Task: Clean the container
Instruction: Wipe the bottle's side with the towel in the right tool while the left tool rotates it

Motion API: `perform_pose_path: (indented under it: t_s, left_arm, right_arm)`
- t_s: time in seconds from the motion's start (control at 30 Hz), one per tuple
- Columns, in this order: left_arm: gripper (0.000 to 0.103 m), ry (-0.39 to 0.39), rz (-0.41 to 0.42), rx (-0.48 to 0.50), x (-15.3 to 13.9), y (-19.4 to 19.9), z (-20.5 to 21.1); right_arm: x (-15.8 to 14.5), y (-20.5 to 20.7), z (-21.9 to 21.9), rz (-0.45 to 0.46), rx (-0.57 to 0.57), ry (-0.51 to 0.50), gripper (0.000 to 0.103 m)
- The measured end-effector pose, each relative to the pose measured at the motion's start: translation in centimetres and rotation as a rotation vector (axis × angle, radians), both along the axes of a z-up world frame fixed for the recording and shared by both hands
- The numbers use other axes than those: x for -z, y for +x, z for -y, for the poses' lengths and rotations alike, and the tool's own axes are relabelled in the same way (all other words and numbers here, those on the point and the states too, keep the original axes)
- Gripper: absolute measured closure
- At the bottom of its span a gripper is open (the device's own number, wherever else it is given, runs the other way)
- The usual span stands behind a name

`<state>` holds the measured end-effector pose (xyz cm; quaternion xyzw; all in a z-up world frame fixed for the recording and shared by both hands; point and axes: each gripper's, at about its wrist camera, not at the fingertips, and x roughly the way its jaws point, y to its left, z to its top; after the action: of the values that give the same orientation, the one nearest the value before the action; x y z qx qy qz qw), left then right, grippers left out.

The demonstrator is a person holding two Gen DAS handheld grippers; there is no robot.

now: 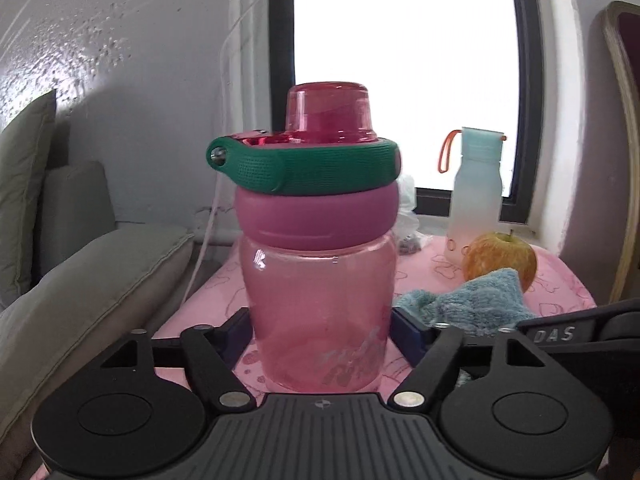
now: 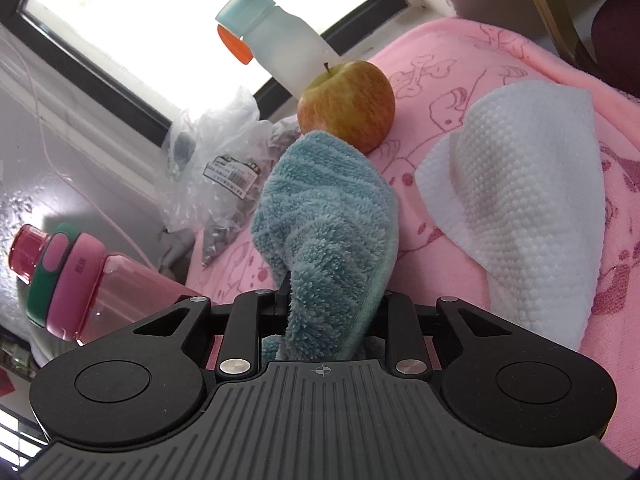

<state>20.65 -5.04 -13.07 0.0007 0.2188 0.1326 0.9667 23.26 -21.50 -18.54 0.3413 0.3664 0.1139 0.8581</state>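
A pink see-through bottle [image 1: 316, 280] with a green band and a dark pink cap stands upright on the pink patterned cloth [image 1: 560, 280]. My left gripper [image 1: 320, 328] is shut on the bottle's lower body, one finger on each side. The same bottle [image 2: 100, 280] shows at the left of the right wrist view. My right gripper [image 2: 324, 304] is shut on a fluffy teal cloth [image 2: 324, 220], which bunches up between the jaws and hides the fingertips. In the left wrist view the teal cloth [image 1: 472, 300] lies just right of the bottle.
An apple [image 2: 346, 106] sits behind the teal cloth, with a frosted bottle with an orange strap [image 2: 280, 44] by the window. A white textured cloth [image 2: 516, 200] lies at right. A crumpled plastic bag [image 2: 216, 168] sits at left. Grey cushions [image 1: 80, 280] border the table's left side.
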Motion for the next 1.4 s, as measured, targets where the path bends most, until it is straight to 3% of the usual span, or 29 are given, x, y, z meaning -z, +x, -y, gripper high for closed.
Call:
perform_pose_path:
  t_s: [0.1, 0.33, 0.5, 0.67, 0.77, 0.87, 0.93, 1.0, 1.13, 1.27, 1.33, 1.4]
  left_arm:
    - [0.032, -0.006, -0.004, 0.098, 0.0, 0.2, -1.3]
    - [0.032, -0.077, 0.019, 0.437, 0.5, -0.2, -7.2]
    - [0.032, -0.166, 0.110, 0.481, 1.8, -1.7, -9.4]
    - [0.033, -0.189, 0.123, 0.487, 2.1, -1.5, -9.7]
    - [0.033, -0.186, 0.125, 0.497, 2.1, -1.4, -9.7]
    - [0.033, -0.182, 0.127, 0.506, 1.8, -1.6, -10.1]
    - [0.033, -0.183, 0.129, 0.509, 1.6, -1.7, -10.4]
    - [0.033, -0.182, 0.130, 0.508, 1.6, -1.8, -10.4]
    - [0.033, -0.196, 0.134, 0.499, 1.6, -1.7, -10.7]
    - [0.033, -0.240, 0.136, 0.487, 1.7, -1.5, -11.4]
    - [0.033, -0.255, 0.137, 0.482, 1.8, -1.5, -11.6]
    - [0.033, -0.267, 0.139, 0.474, 1.8, -1.5, -11.6]
  right_arm:
    - [-0.1, 0.0, -0.2, 0.005, -0.006, -0.008, 0.076]
    - [-0.4, -0.1, -0.9, 0.023, -0.020, -0.050, 0.077]
    - [-0.8, -0.3, -1.9, 0.046, -0.036, -0.094, 0.077]
    - [-2.1, -1.1, -2.7, 0.142, -0.072, -0.093, 0.078]
    - [-3.6, -2.1, -2.3, 0.292, -0.107, 0.041, 0.079]
    - [-3.9, -2.6, -1.4, 0.424, -0.182, 0.333, 0.079]
    - [-3.3, -2.0, -1.1, 0.441, -0.238, 0.533, 0.079]
    - [-2.4, -1.0, -1.7, 0.385, -0.255, 0.596, 0.079]
    - [-0.6, 0.9, -2.9, 0.216, -0.210, 0.505, 0.079]
    - [0.4, 1.9, -4.3, 0.052, -0.158, 0.179, 0.079]
    - [0.4, 1.7, -5.1, 0.025, -0.160, -0.001, 0.079]
    - [-0.1, 1.1, -5.7, 0.044, -0.167, -0.087, 0.079]
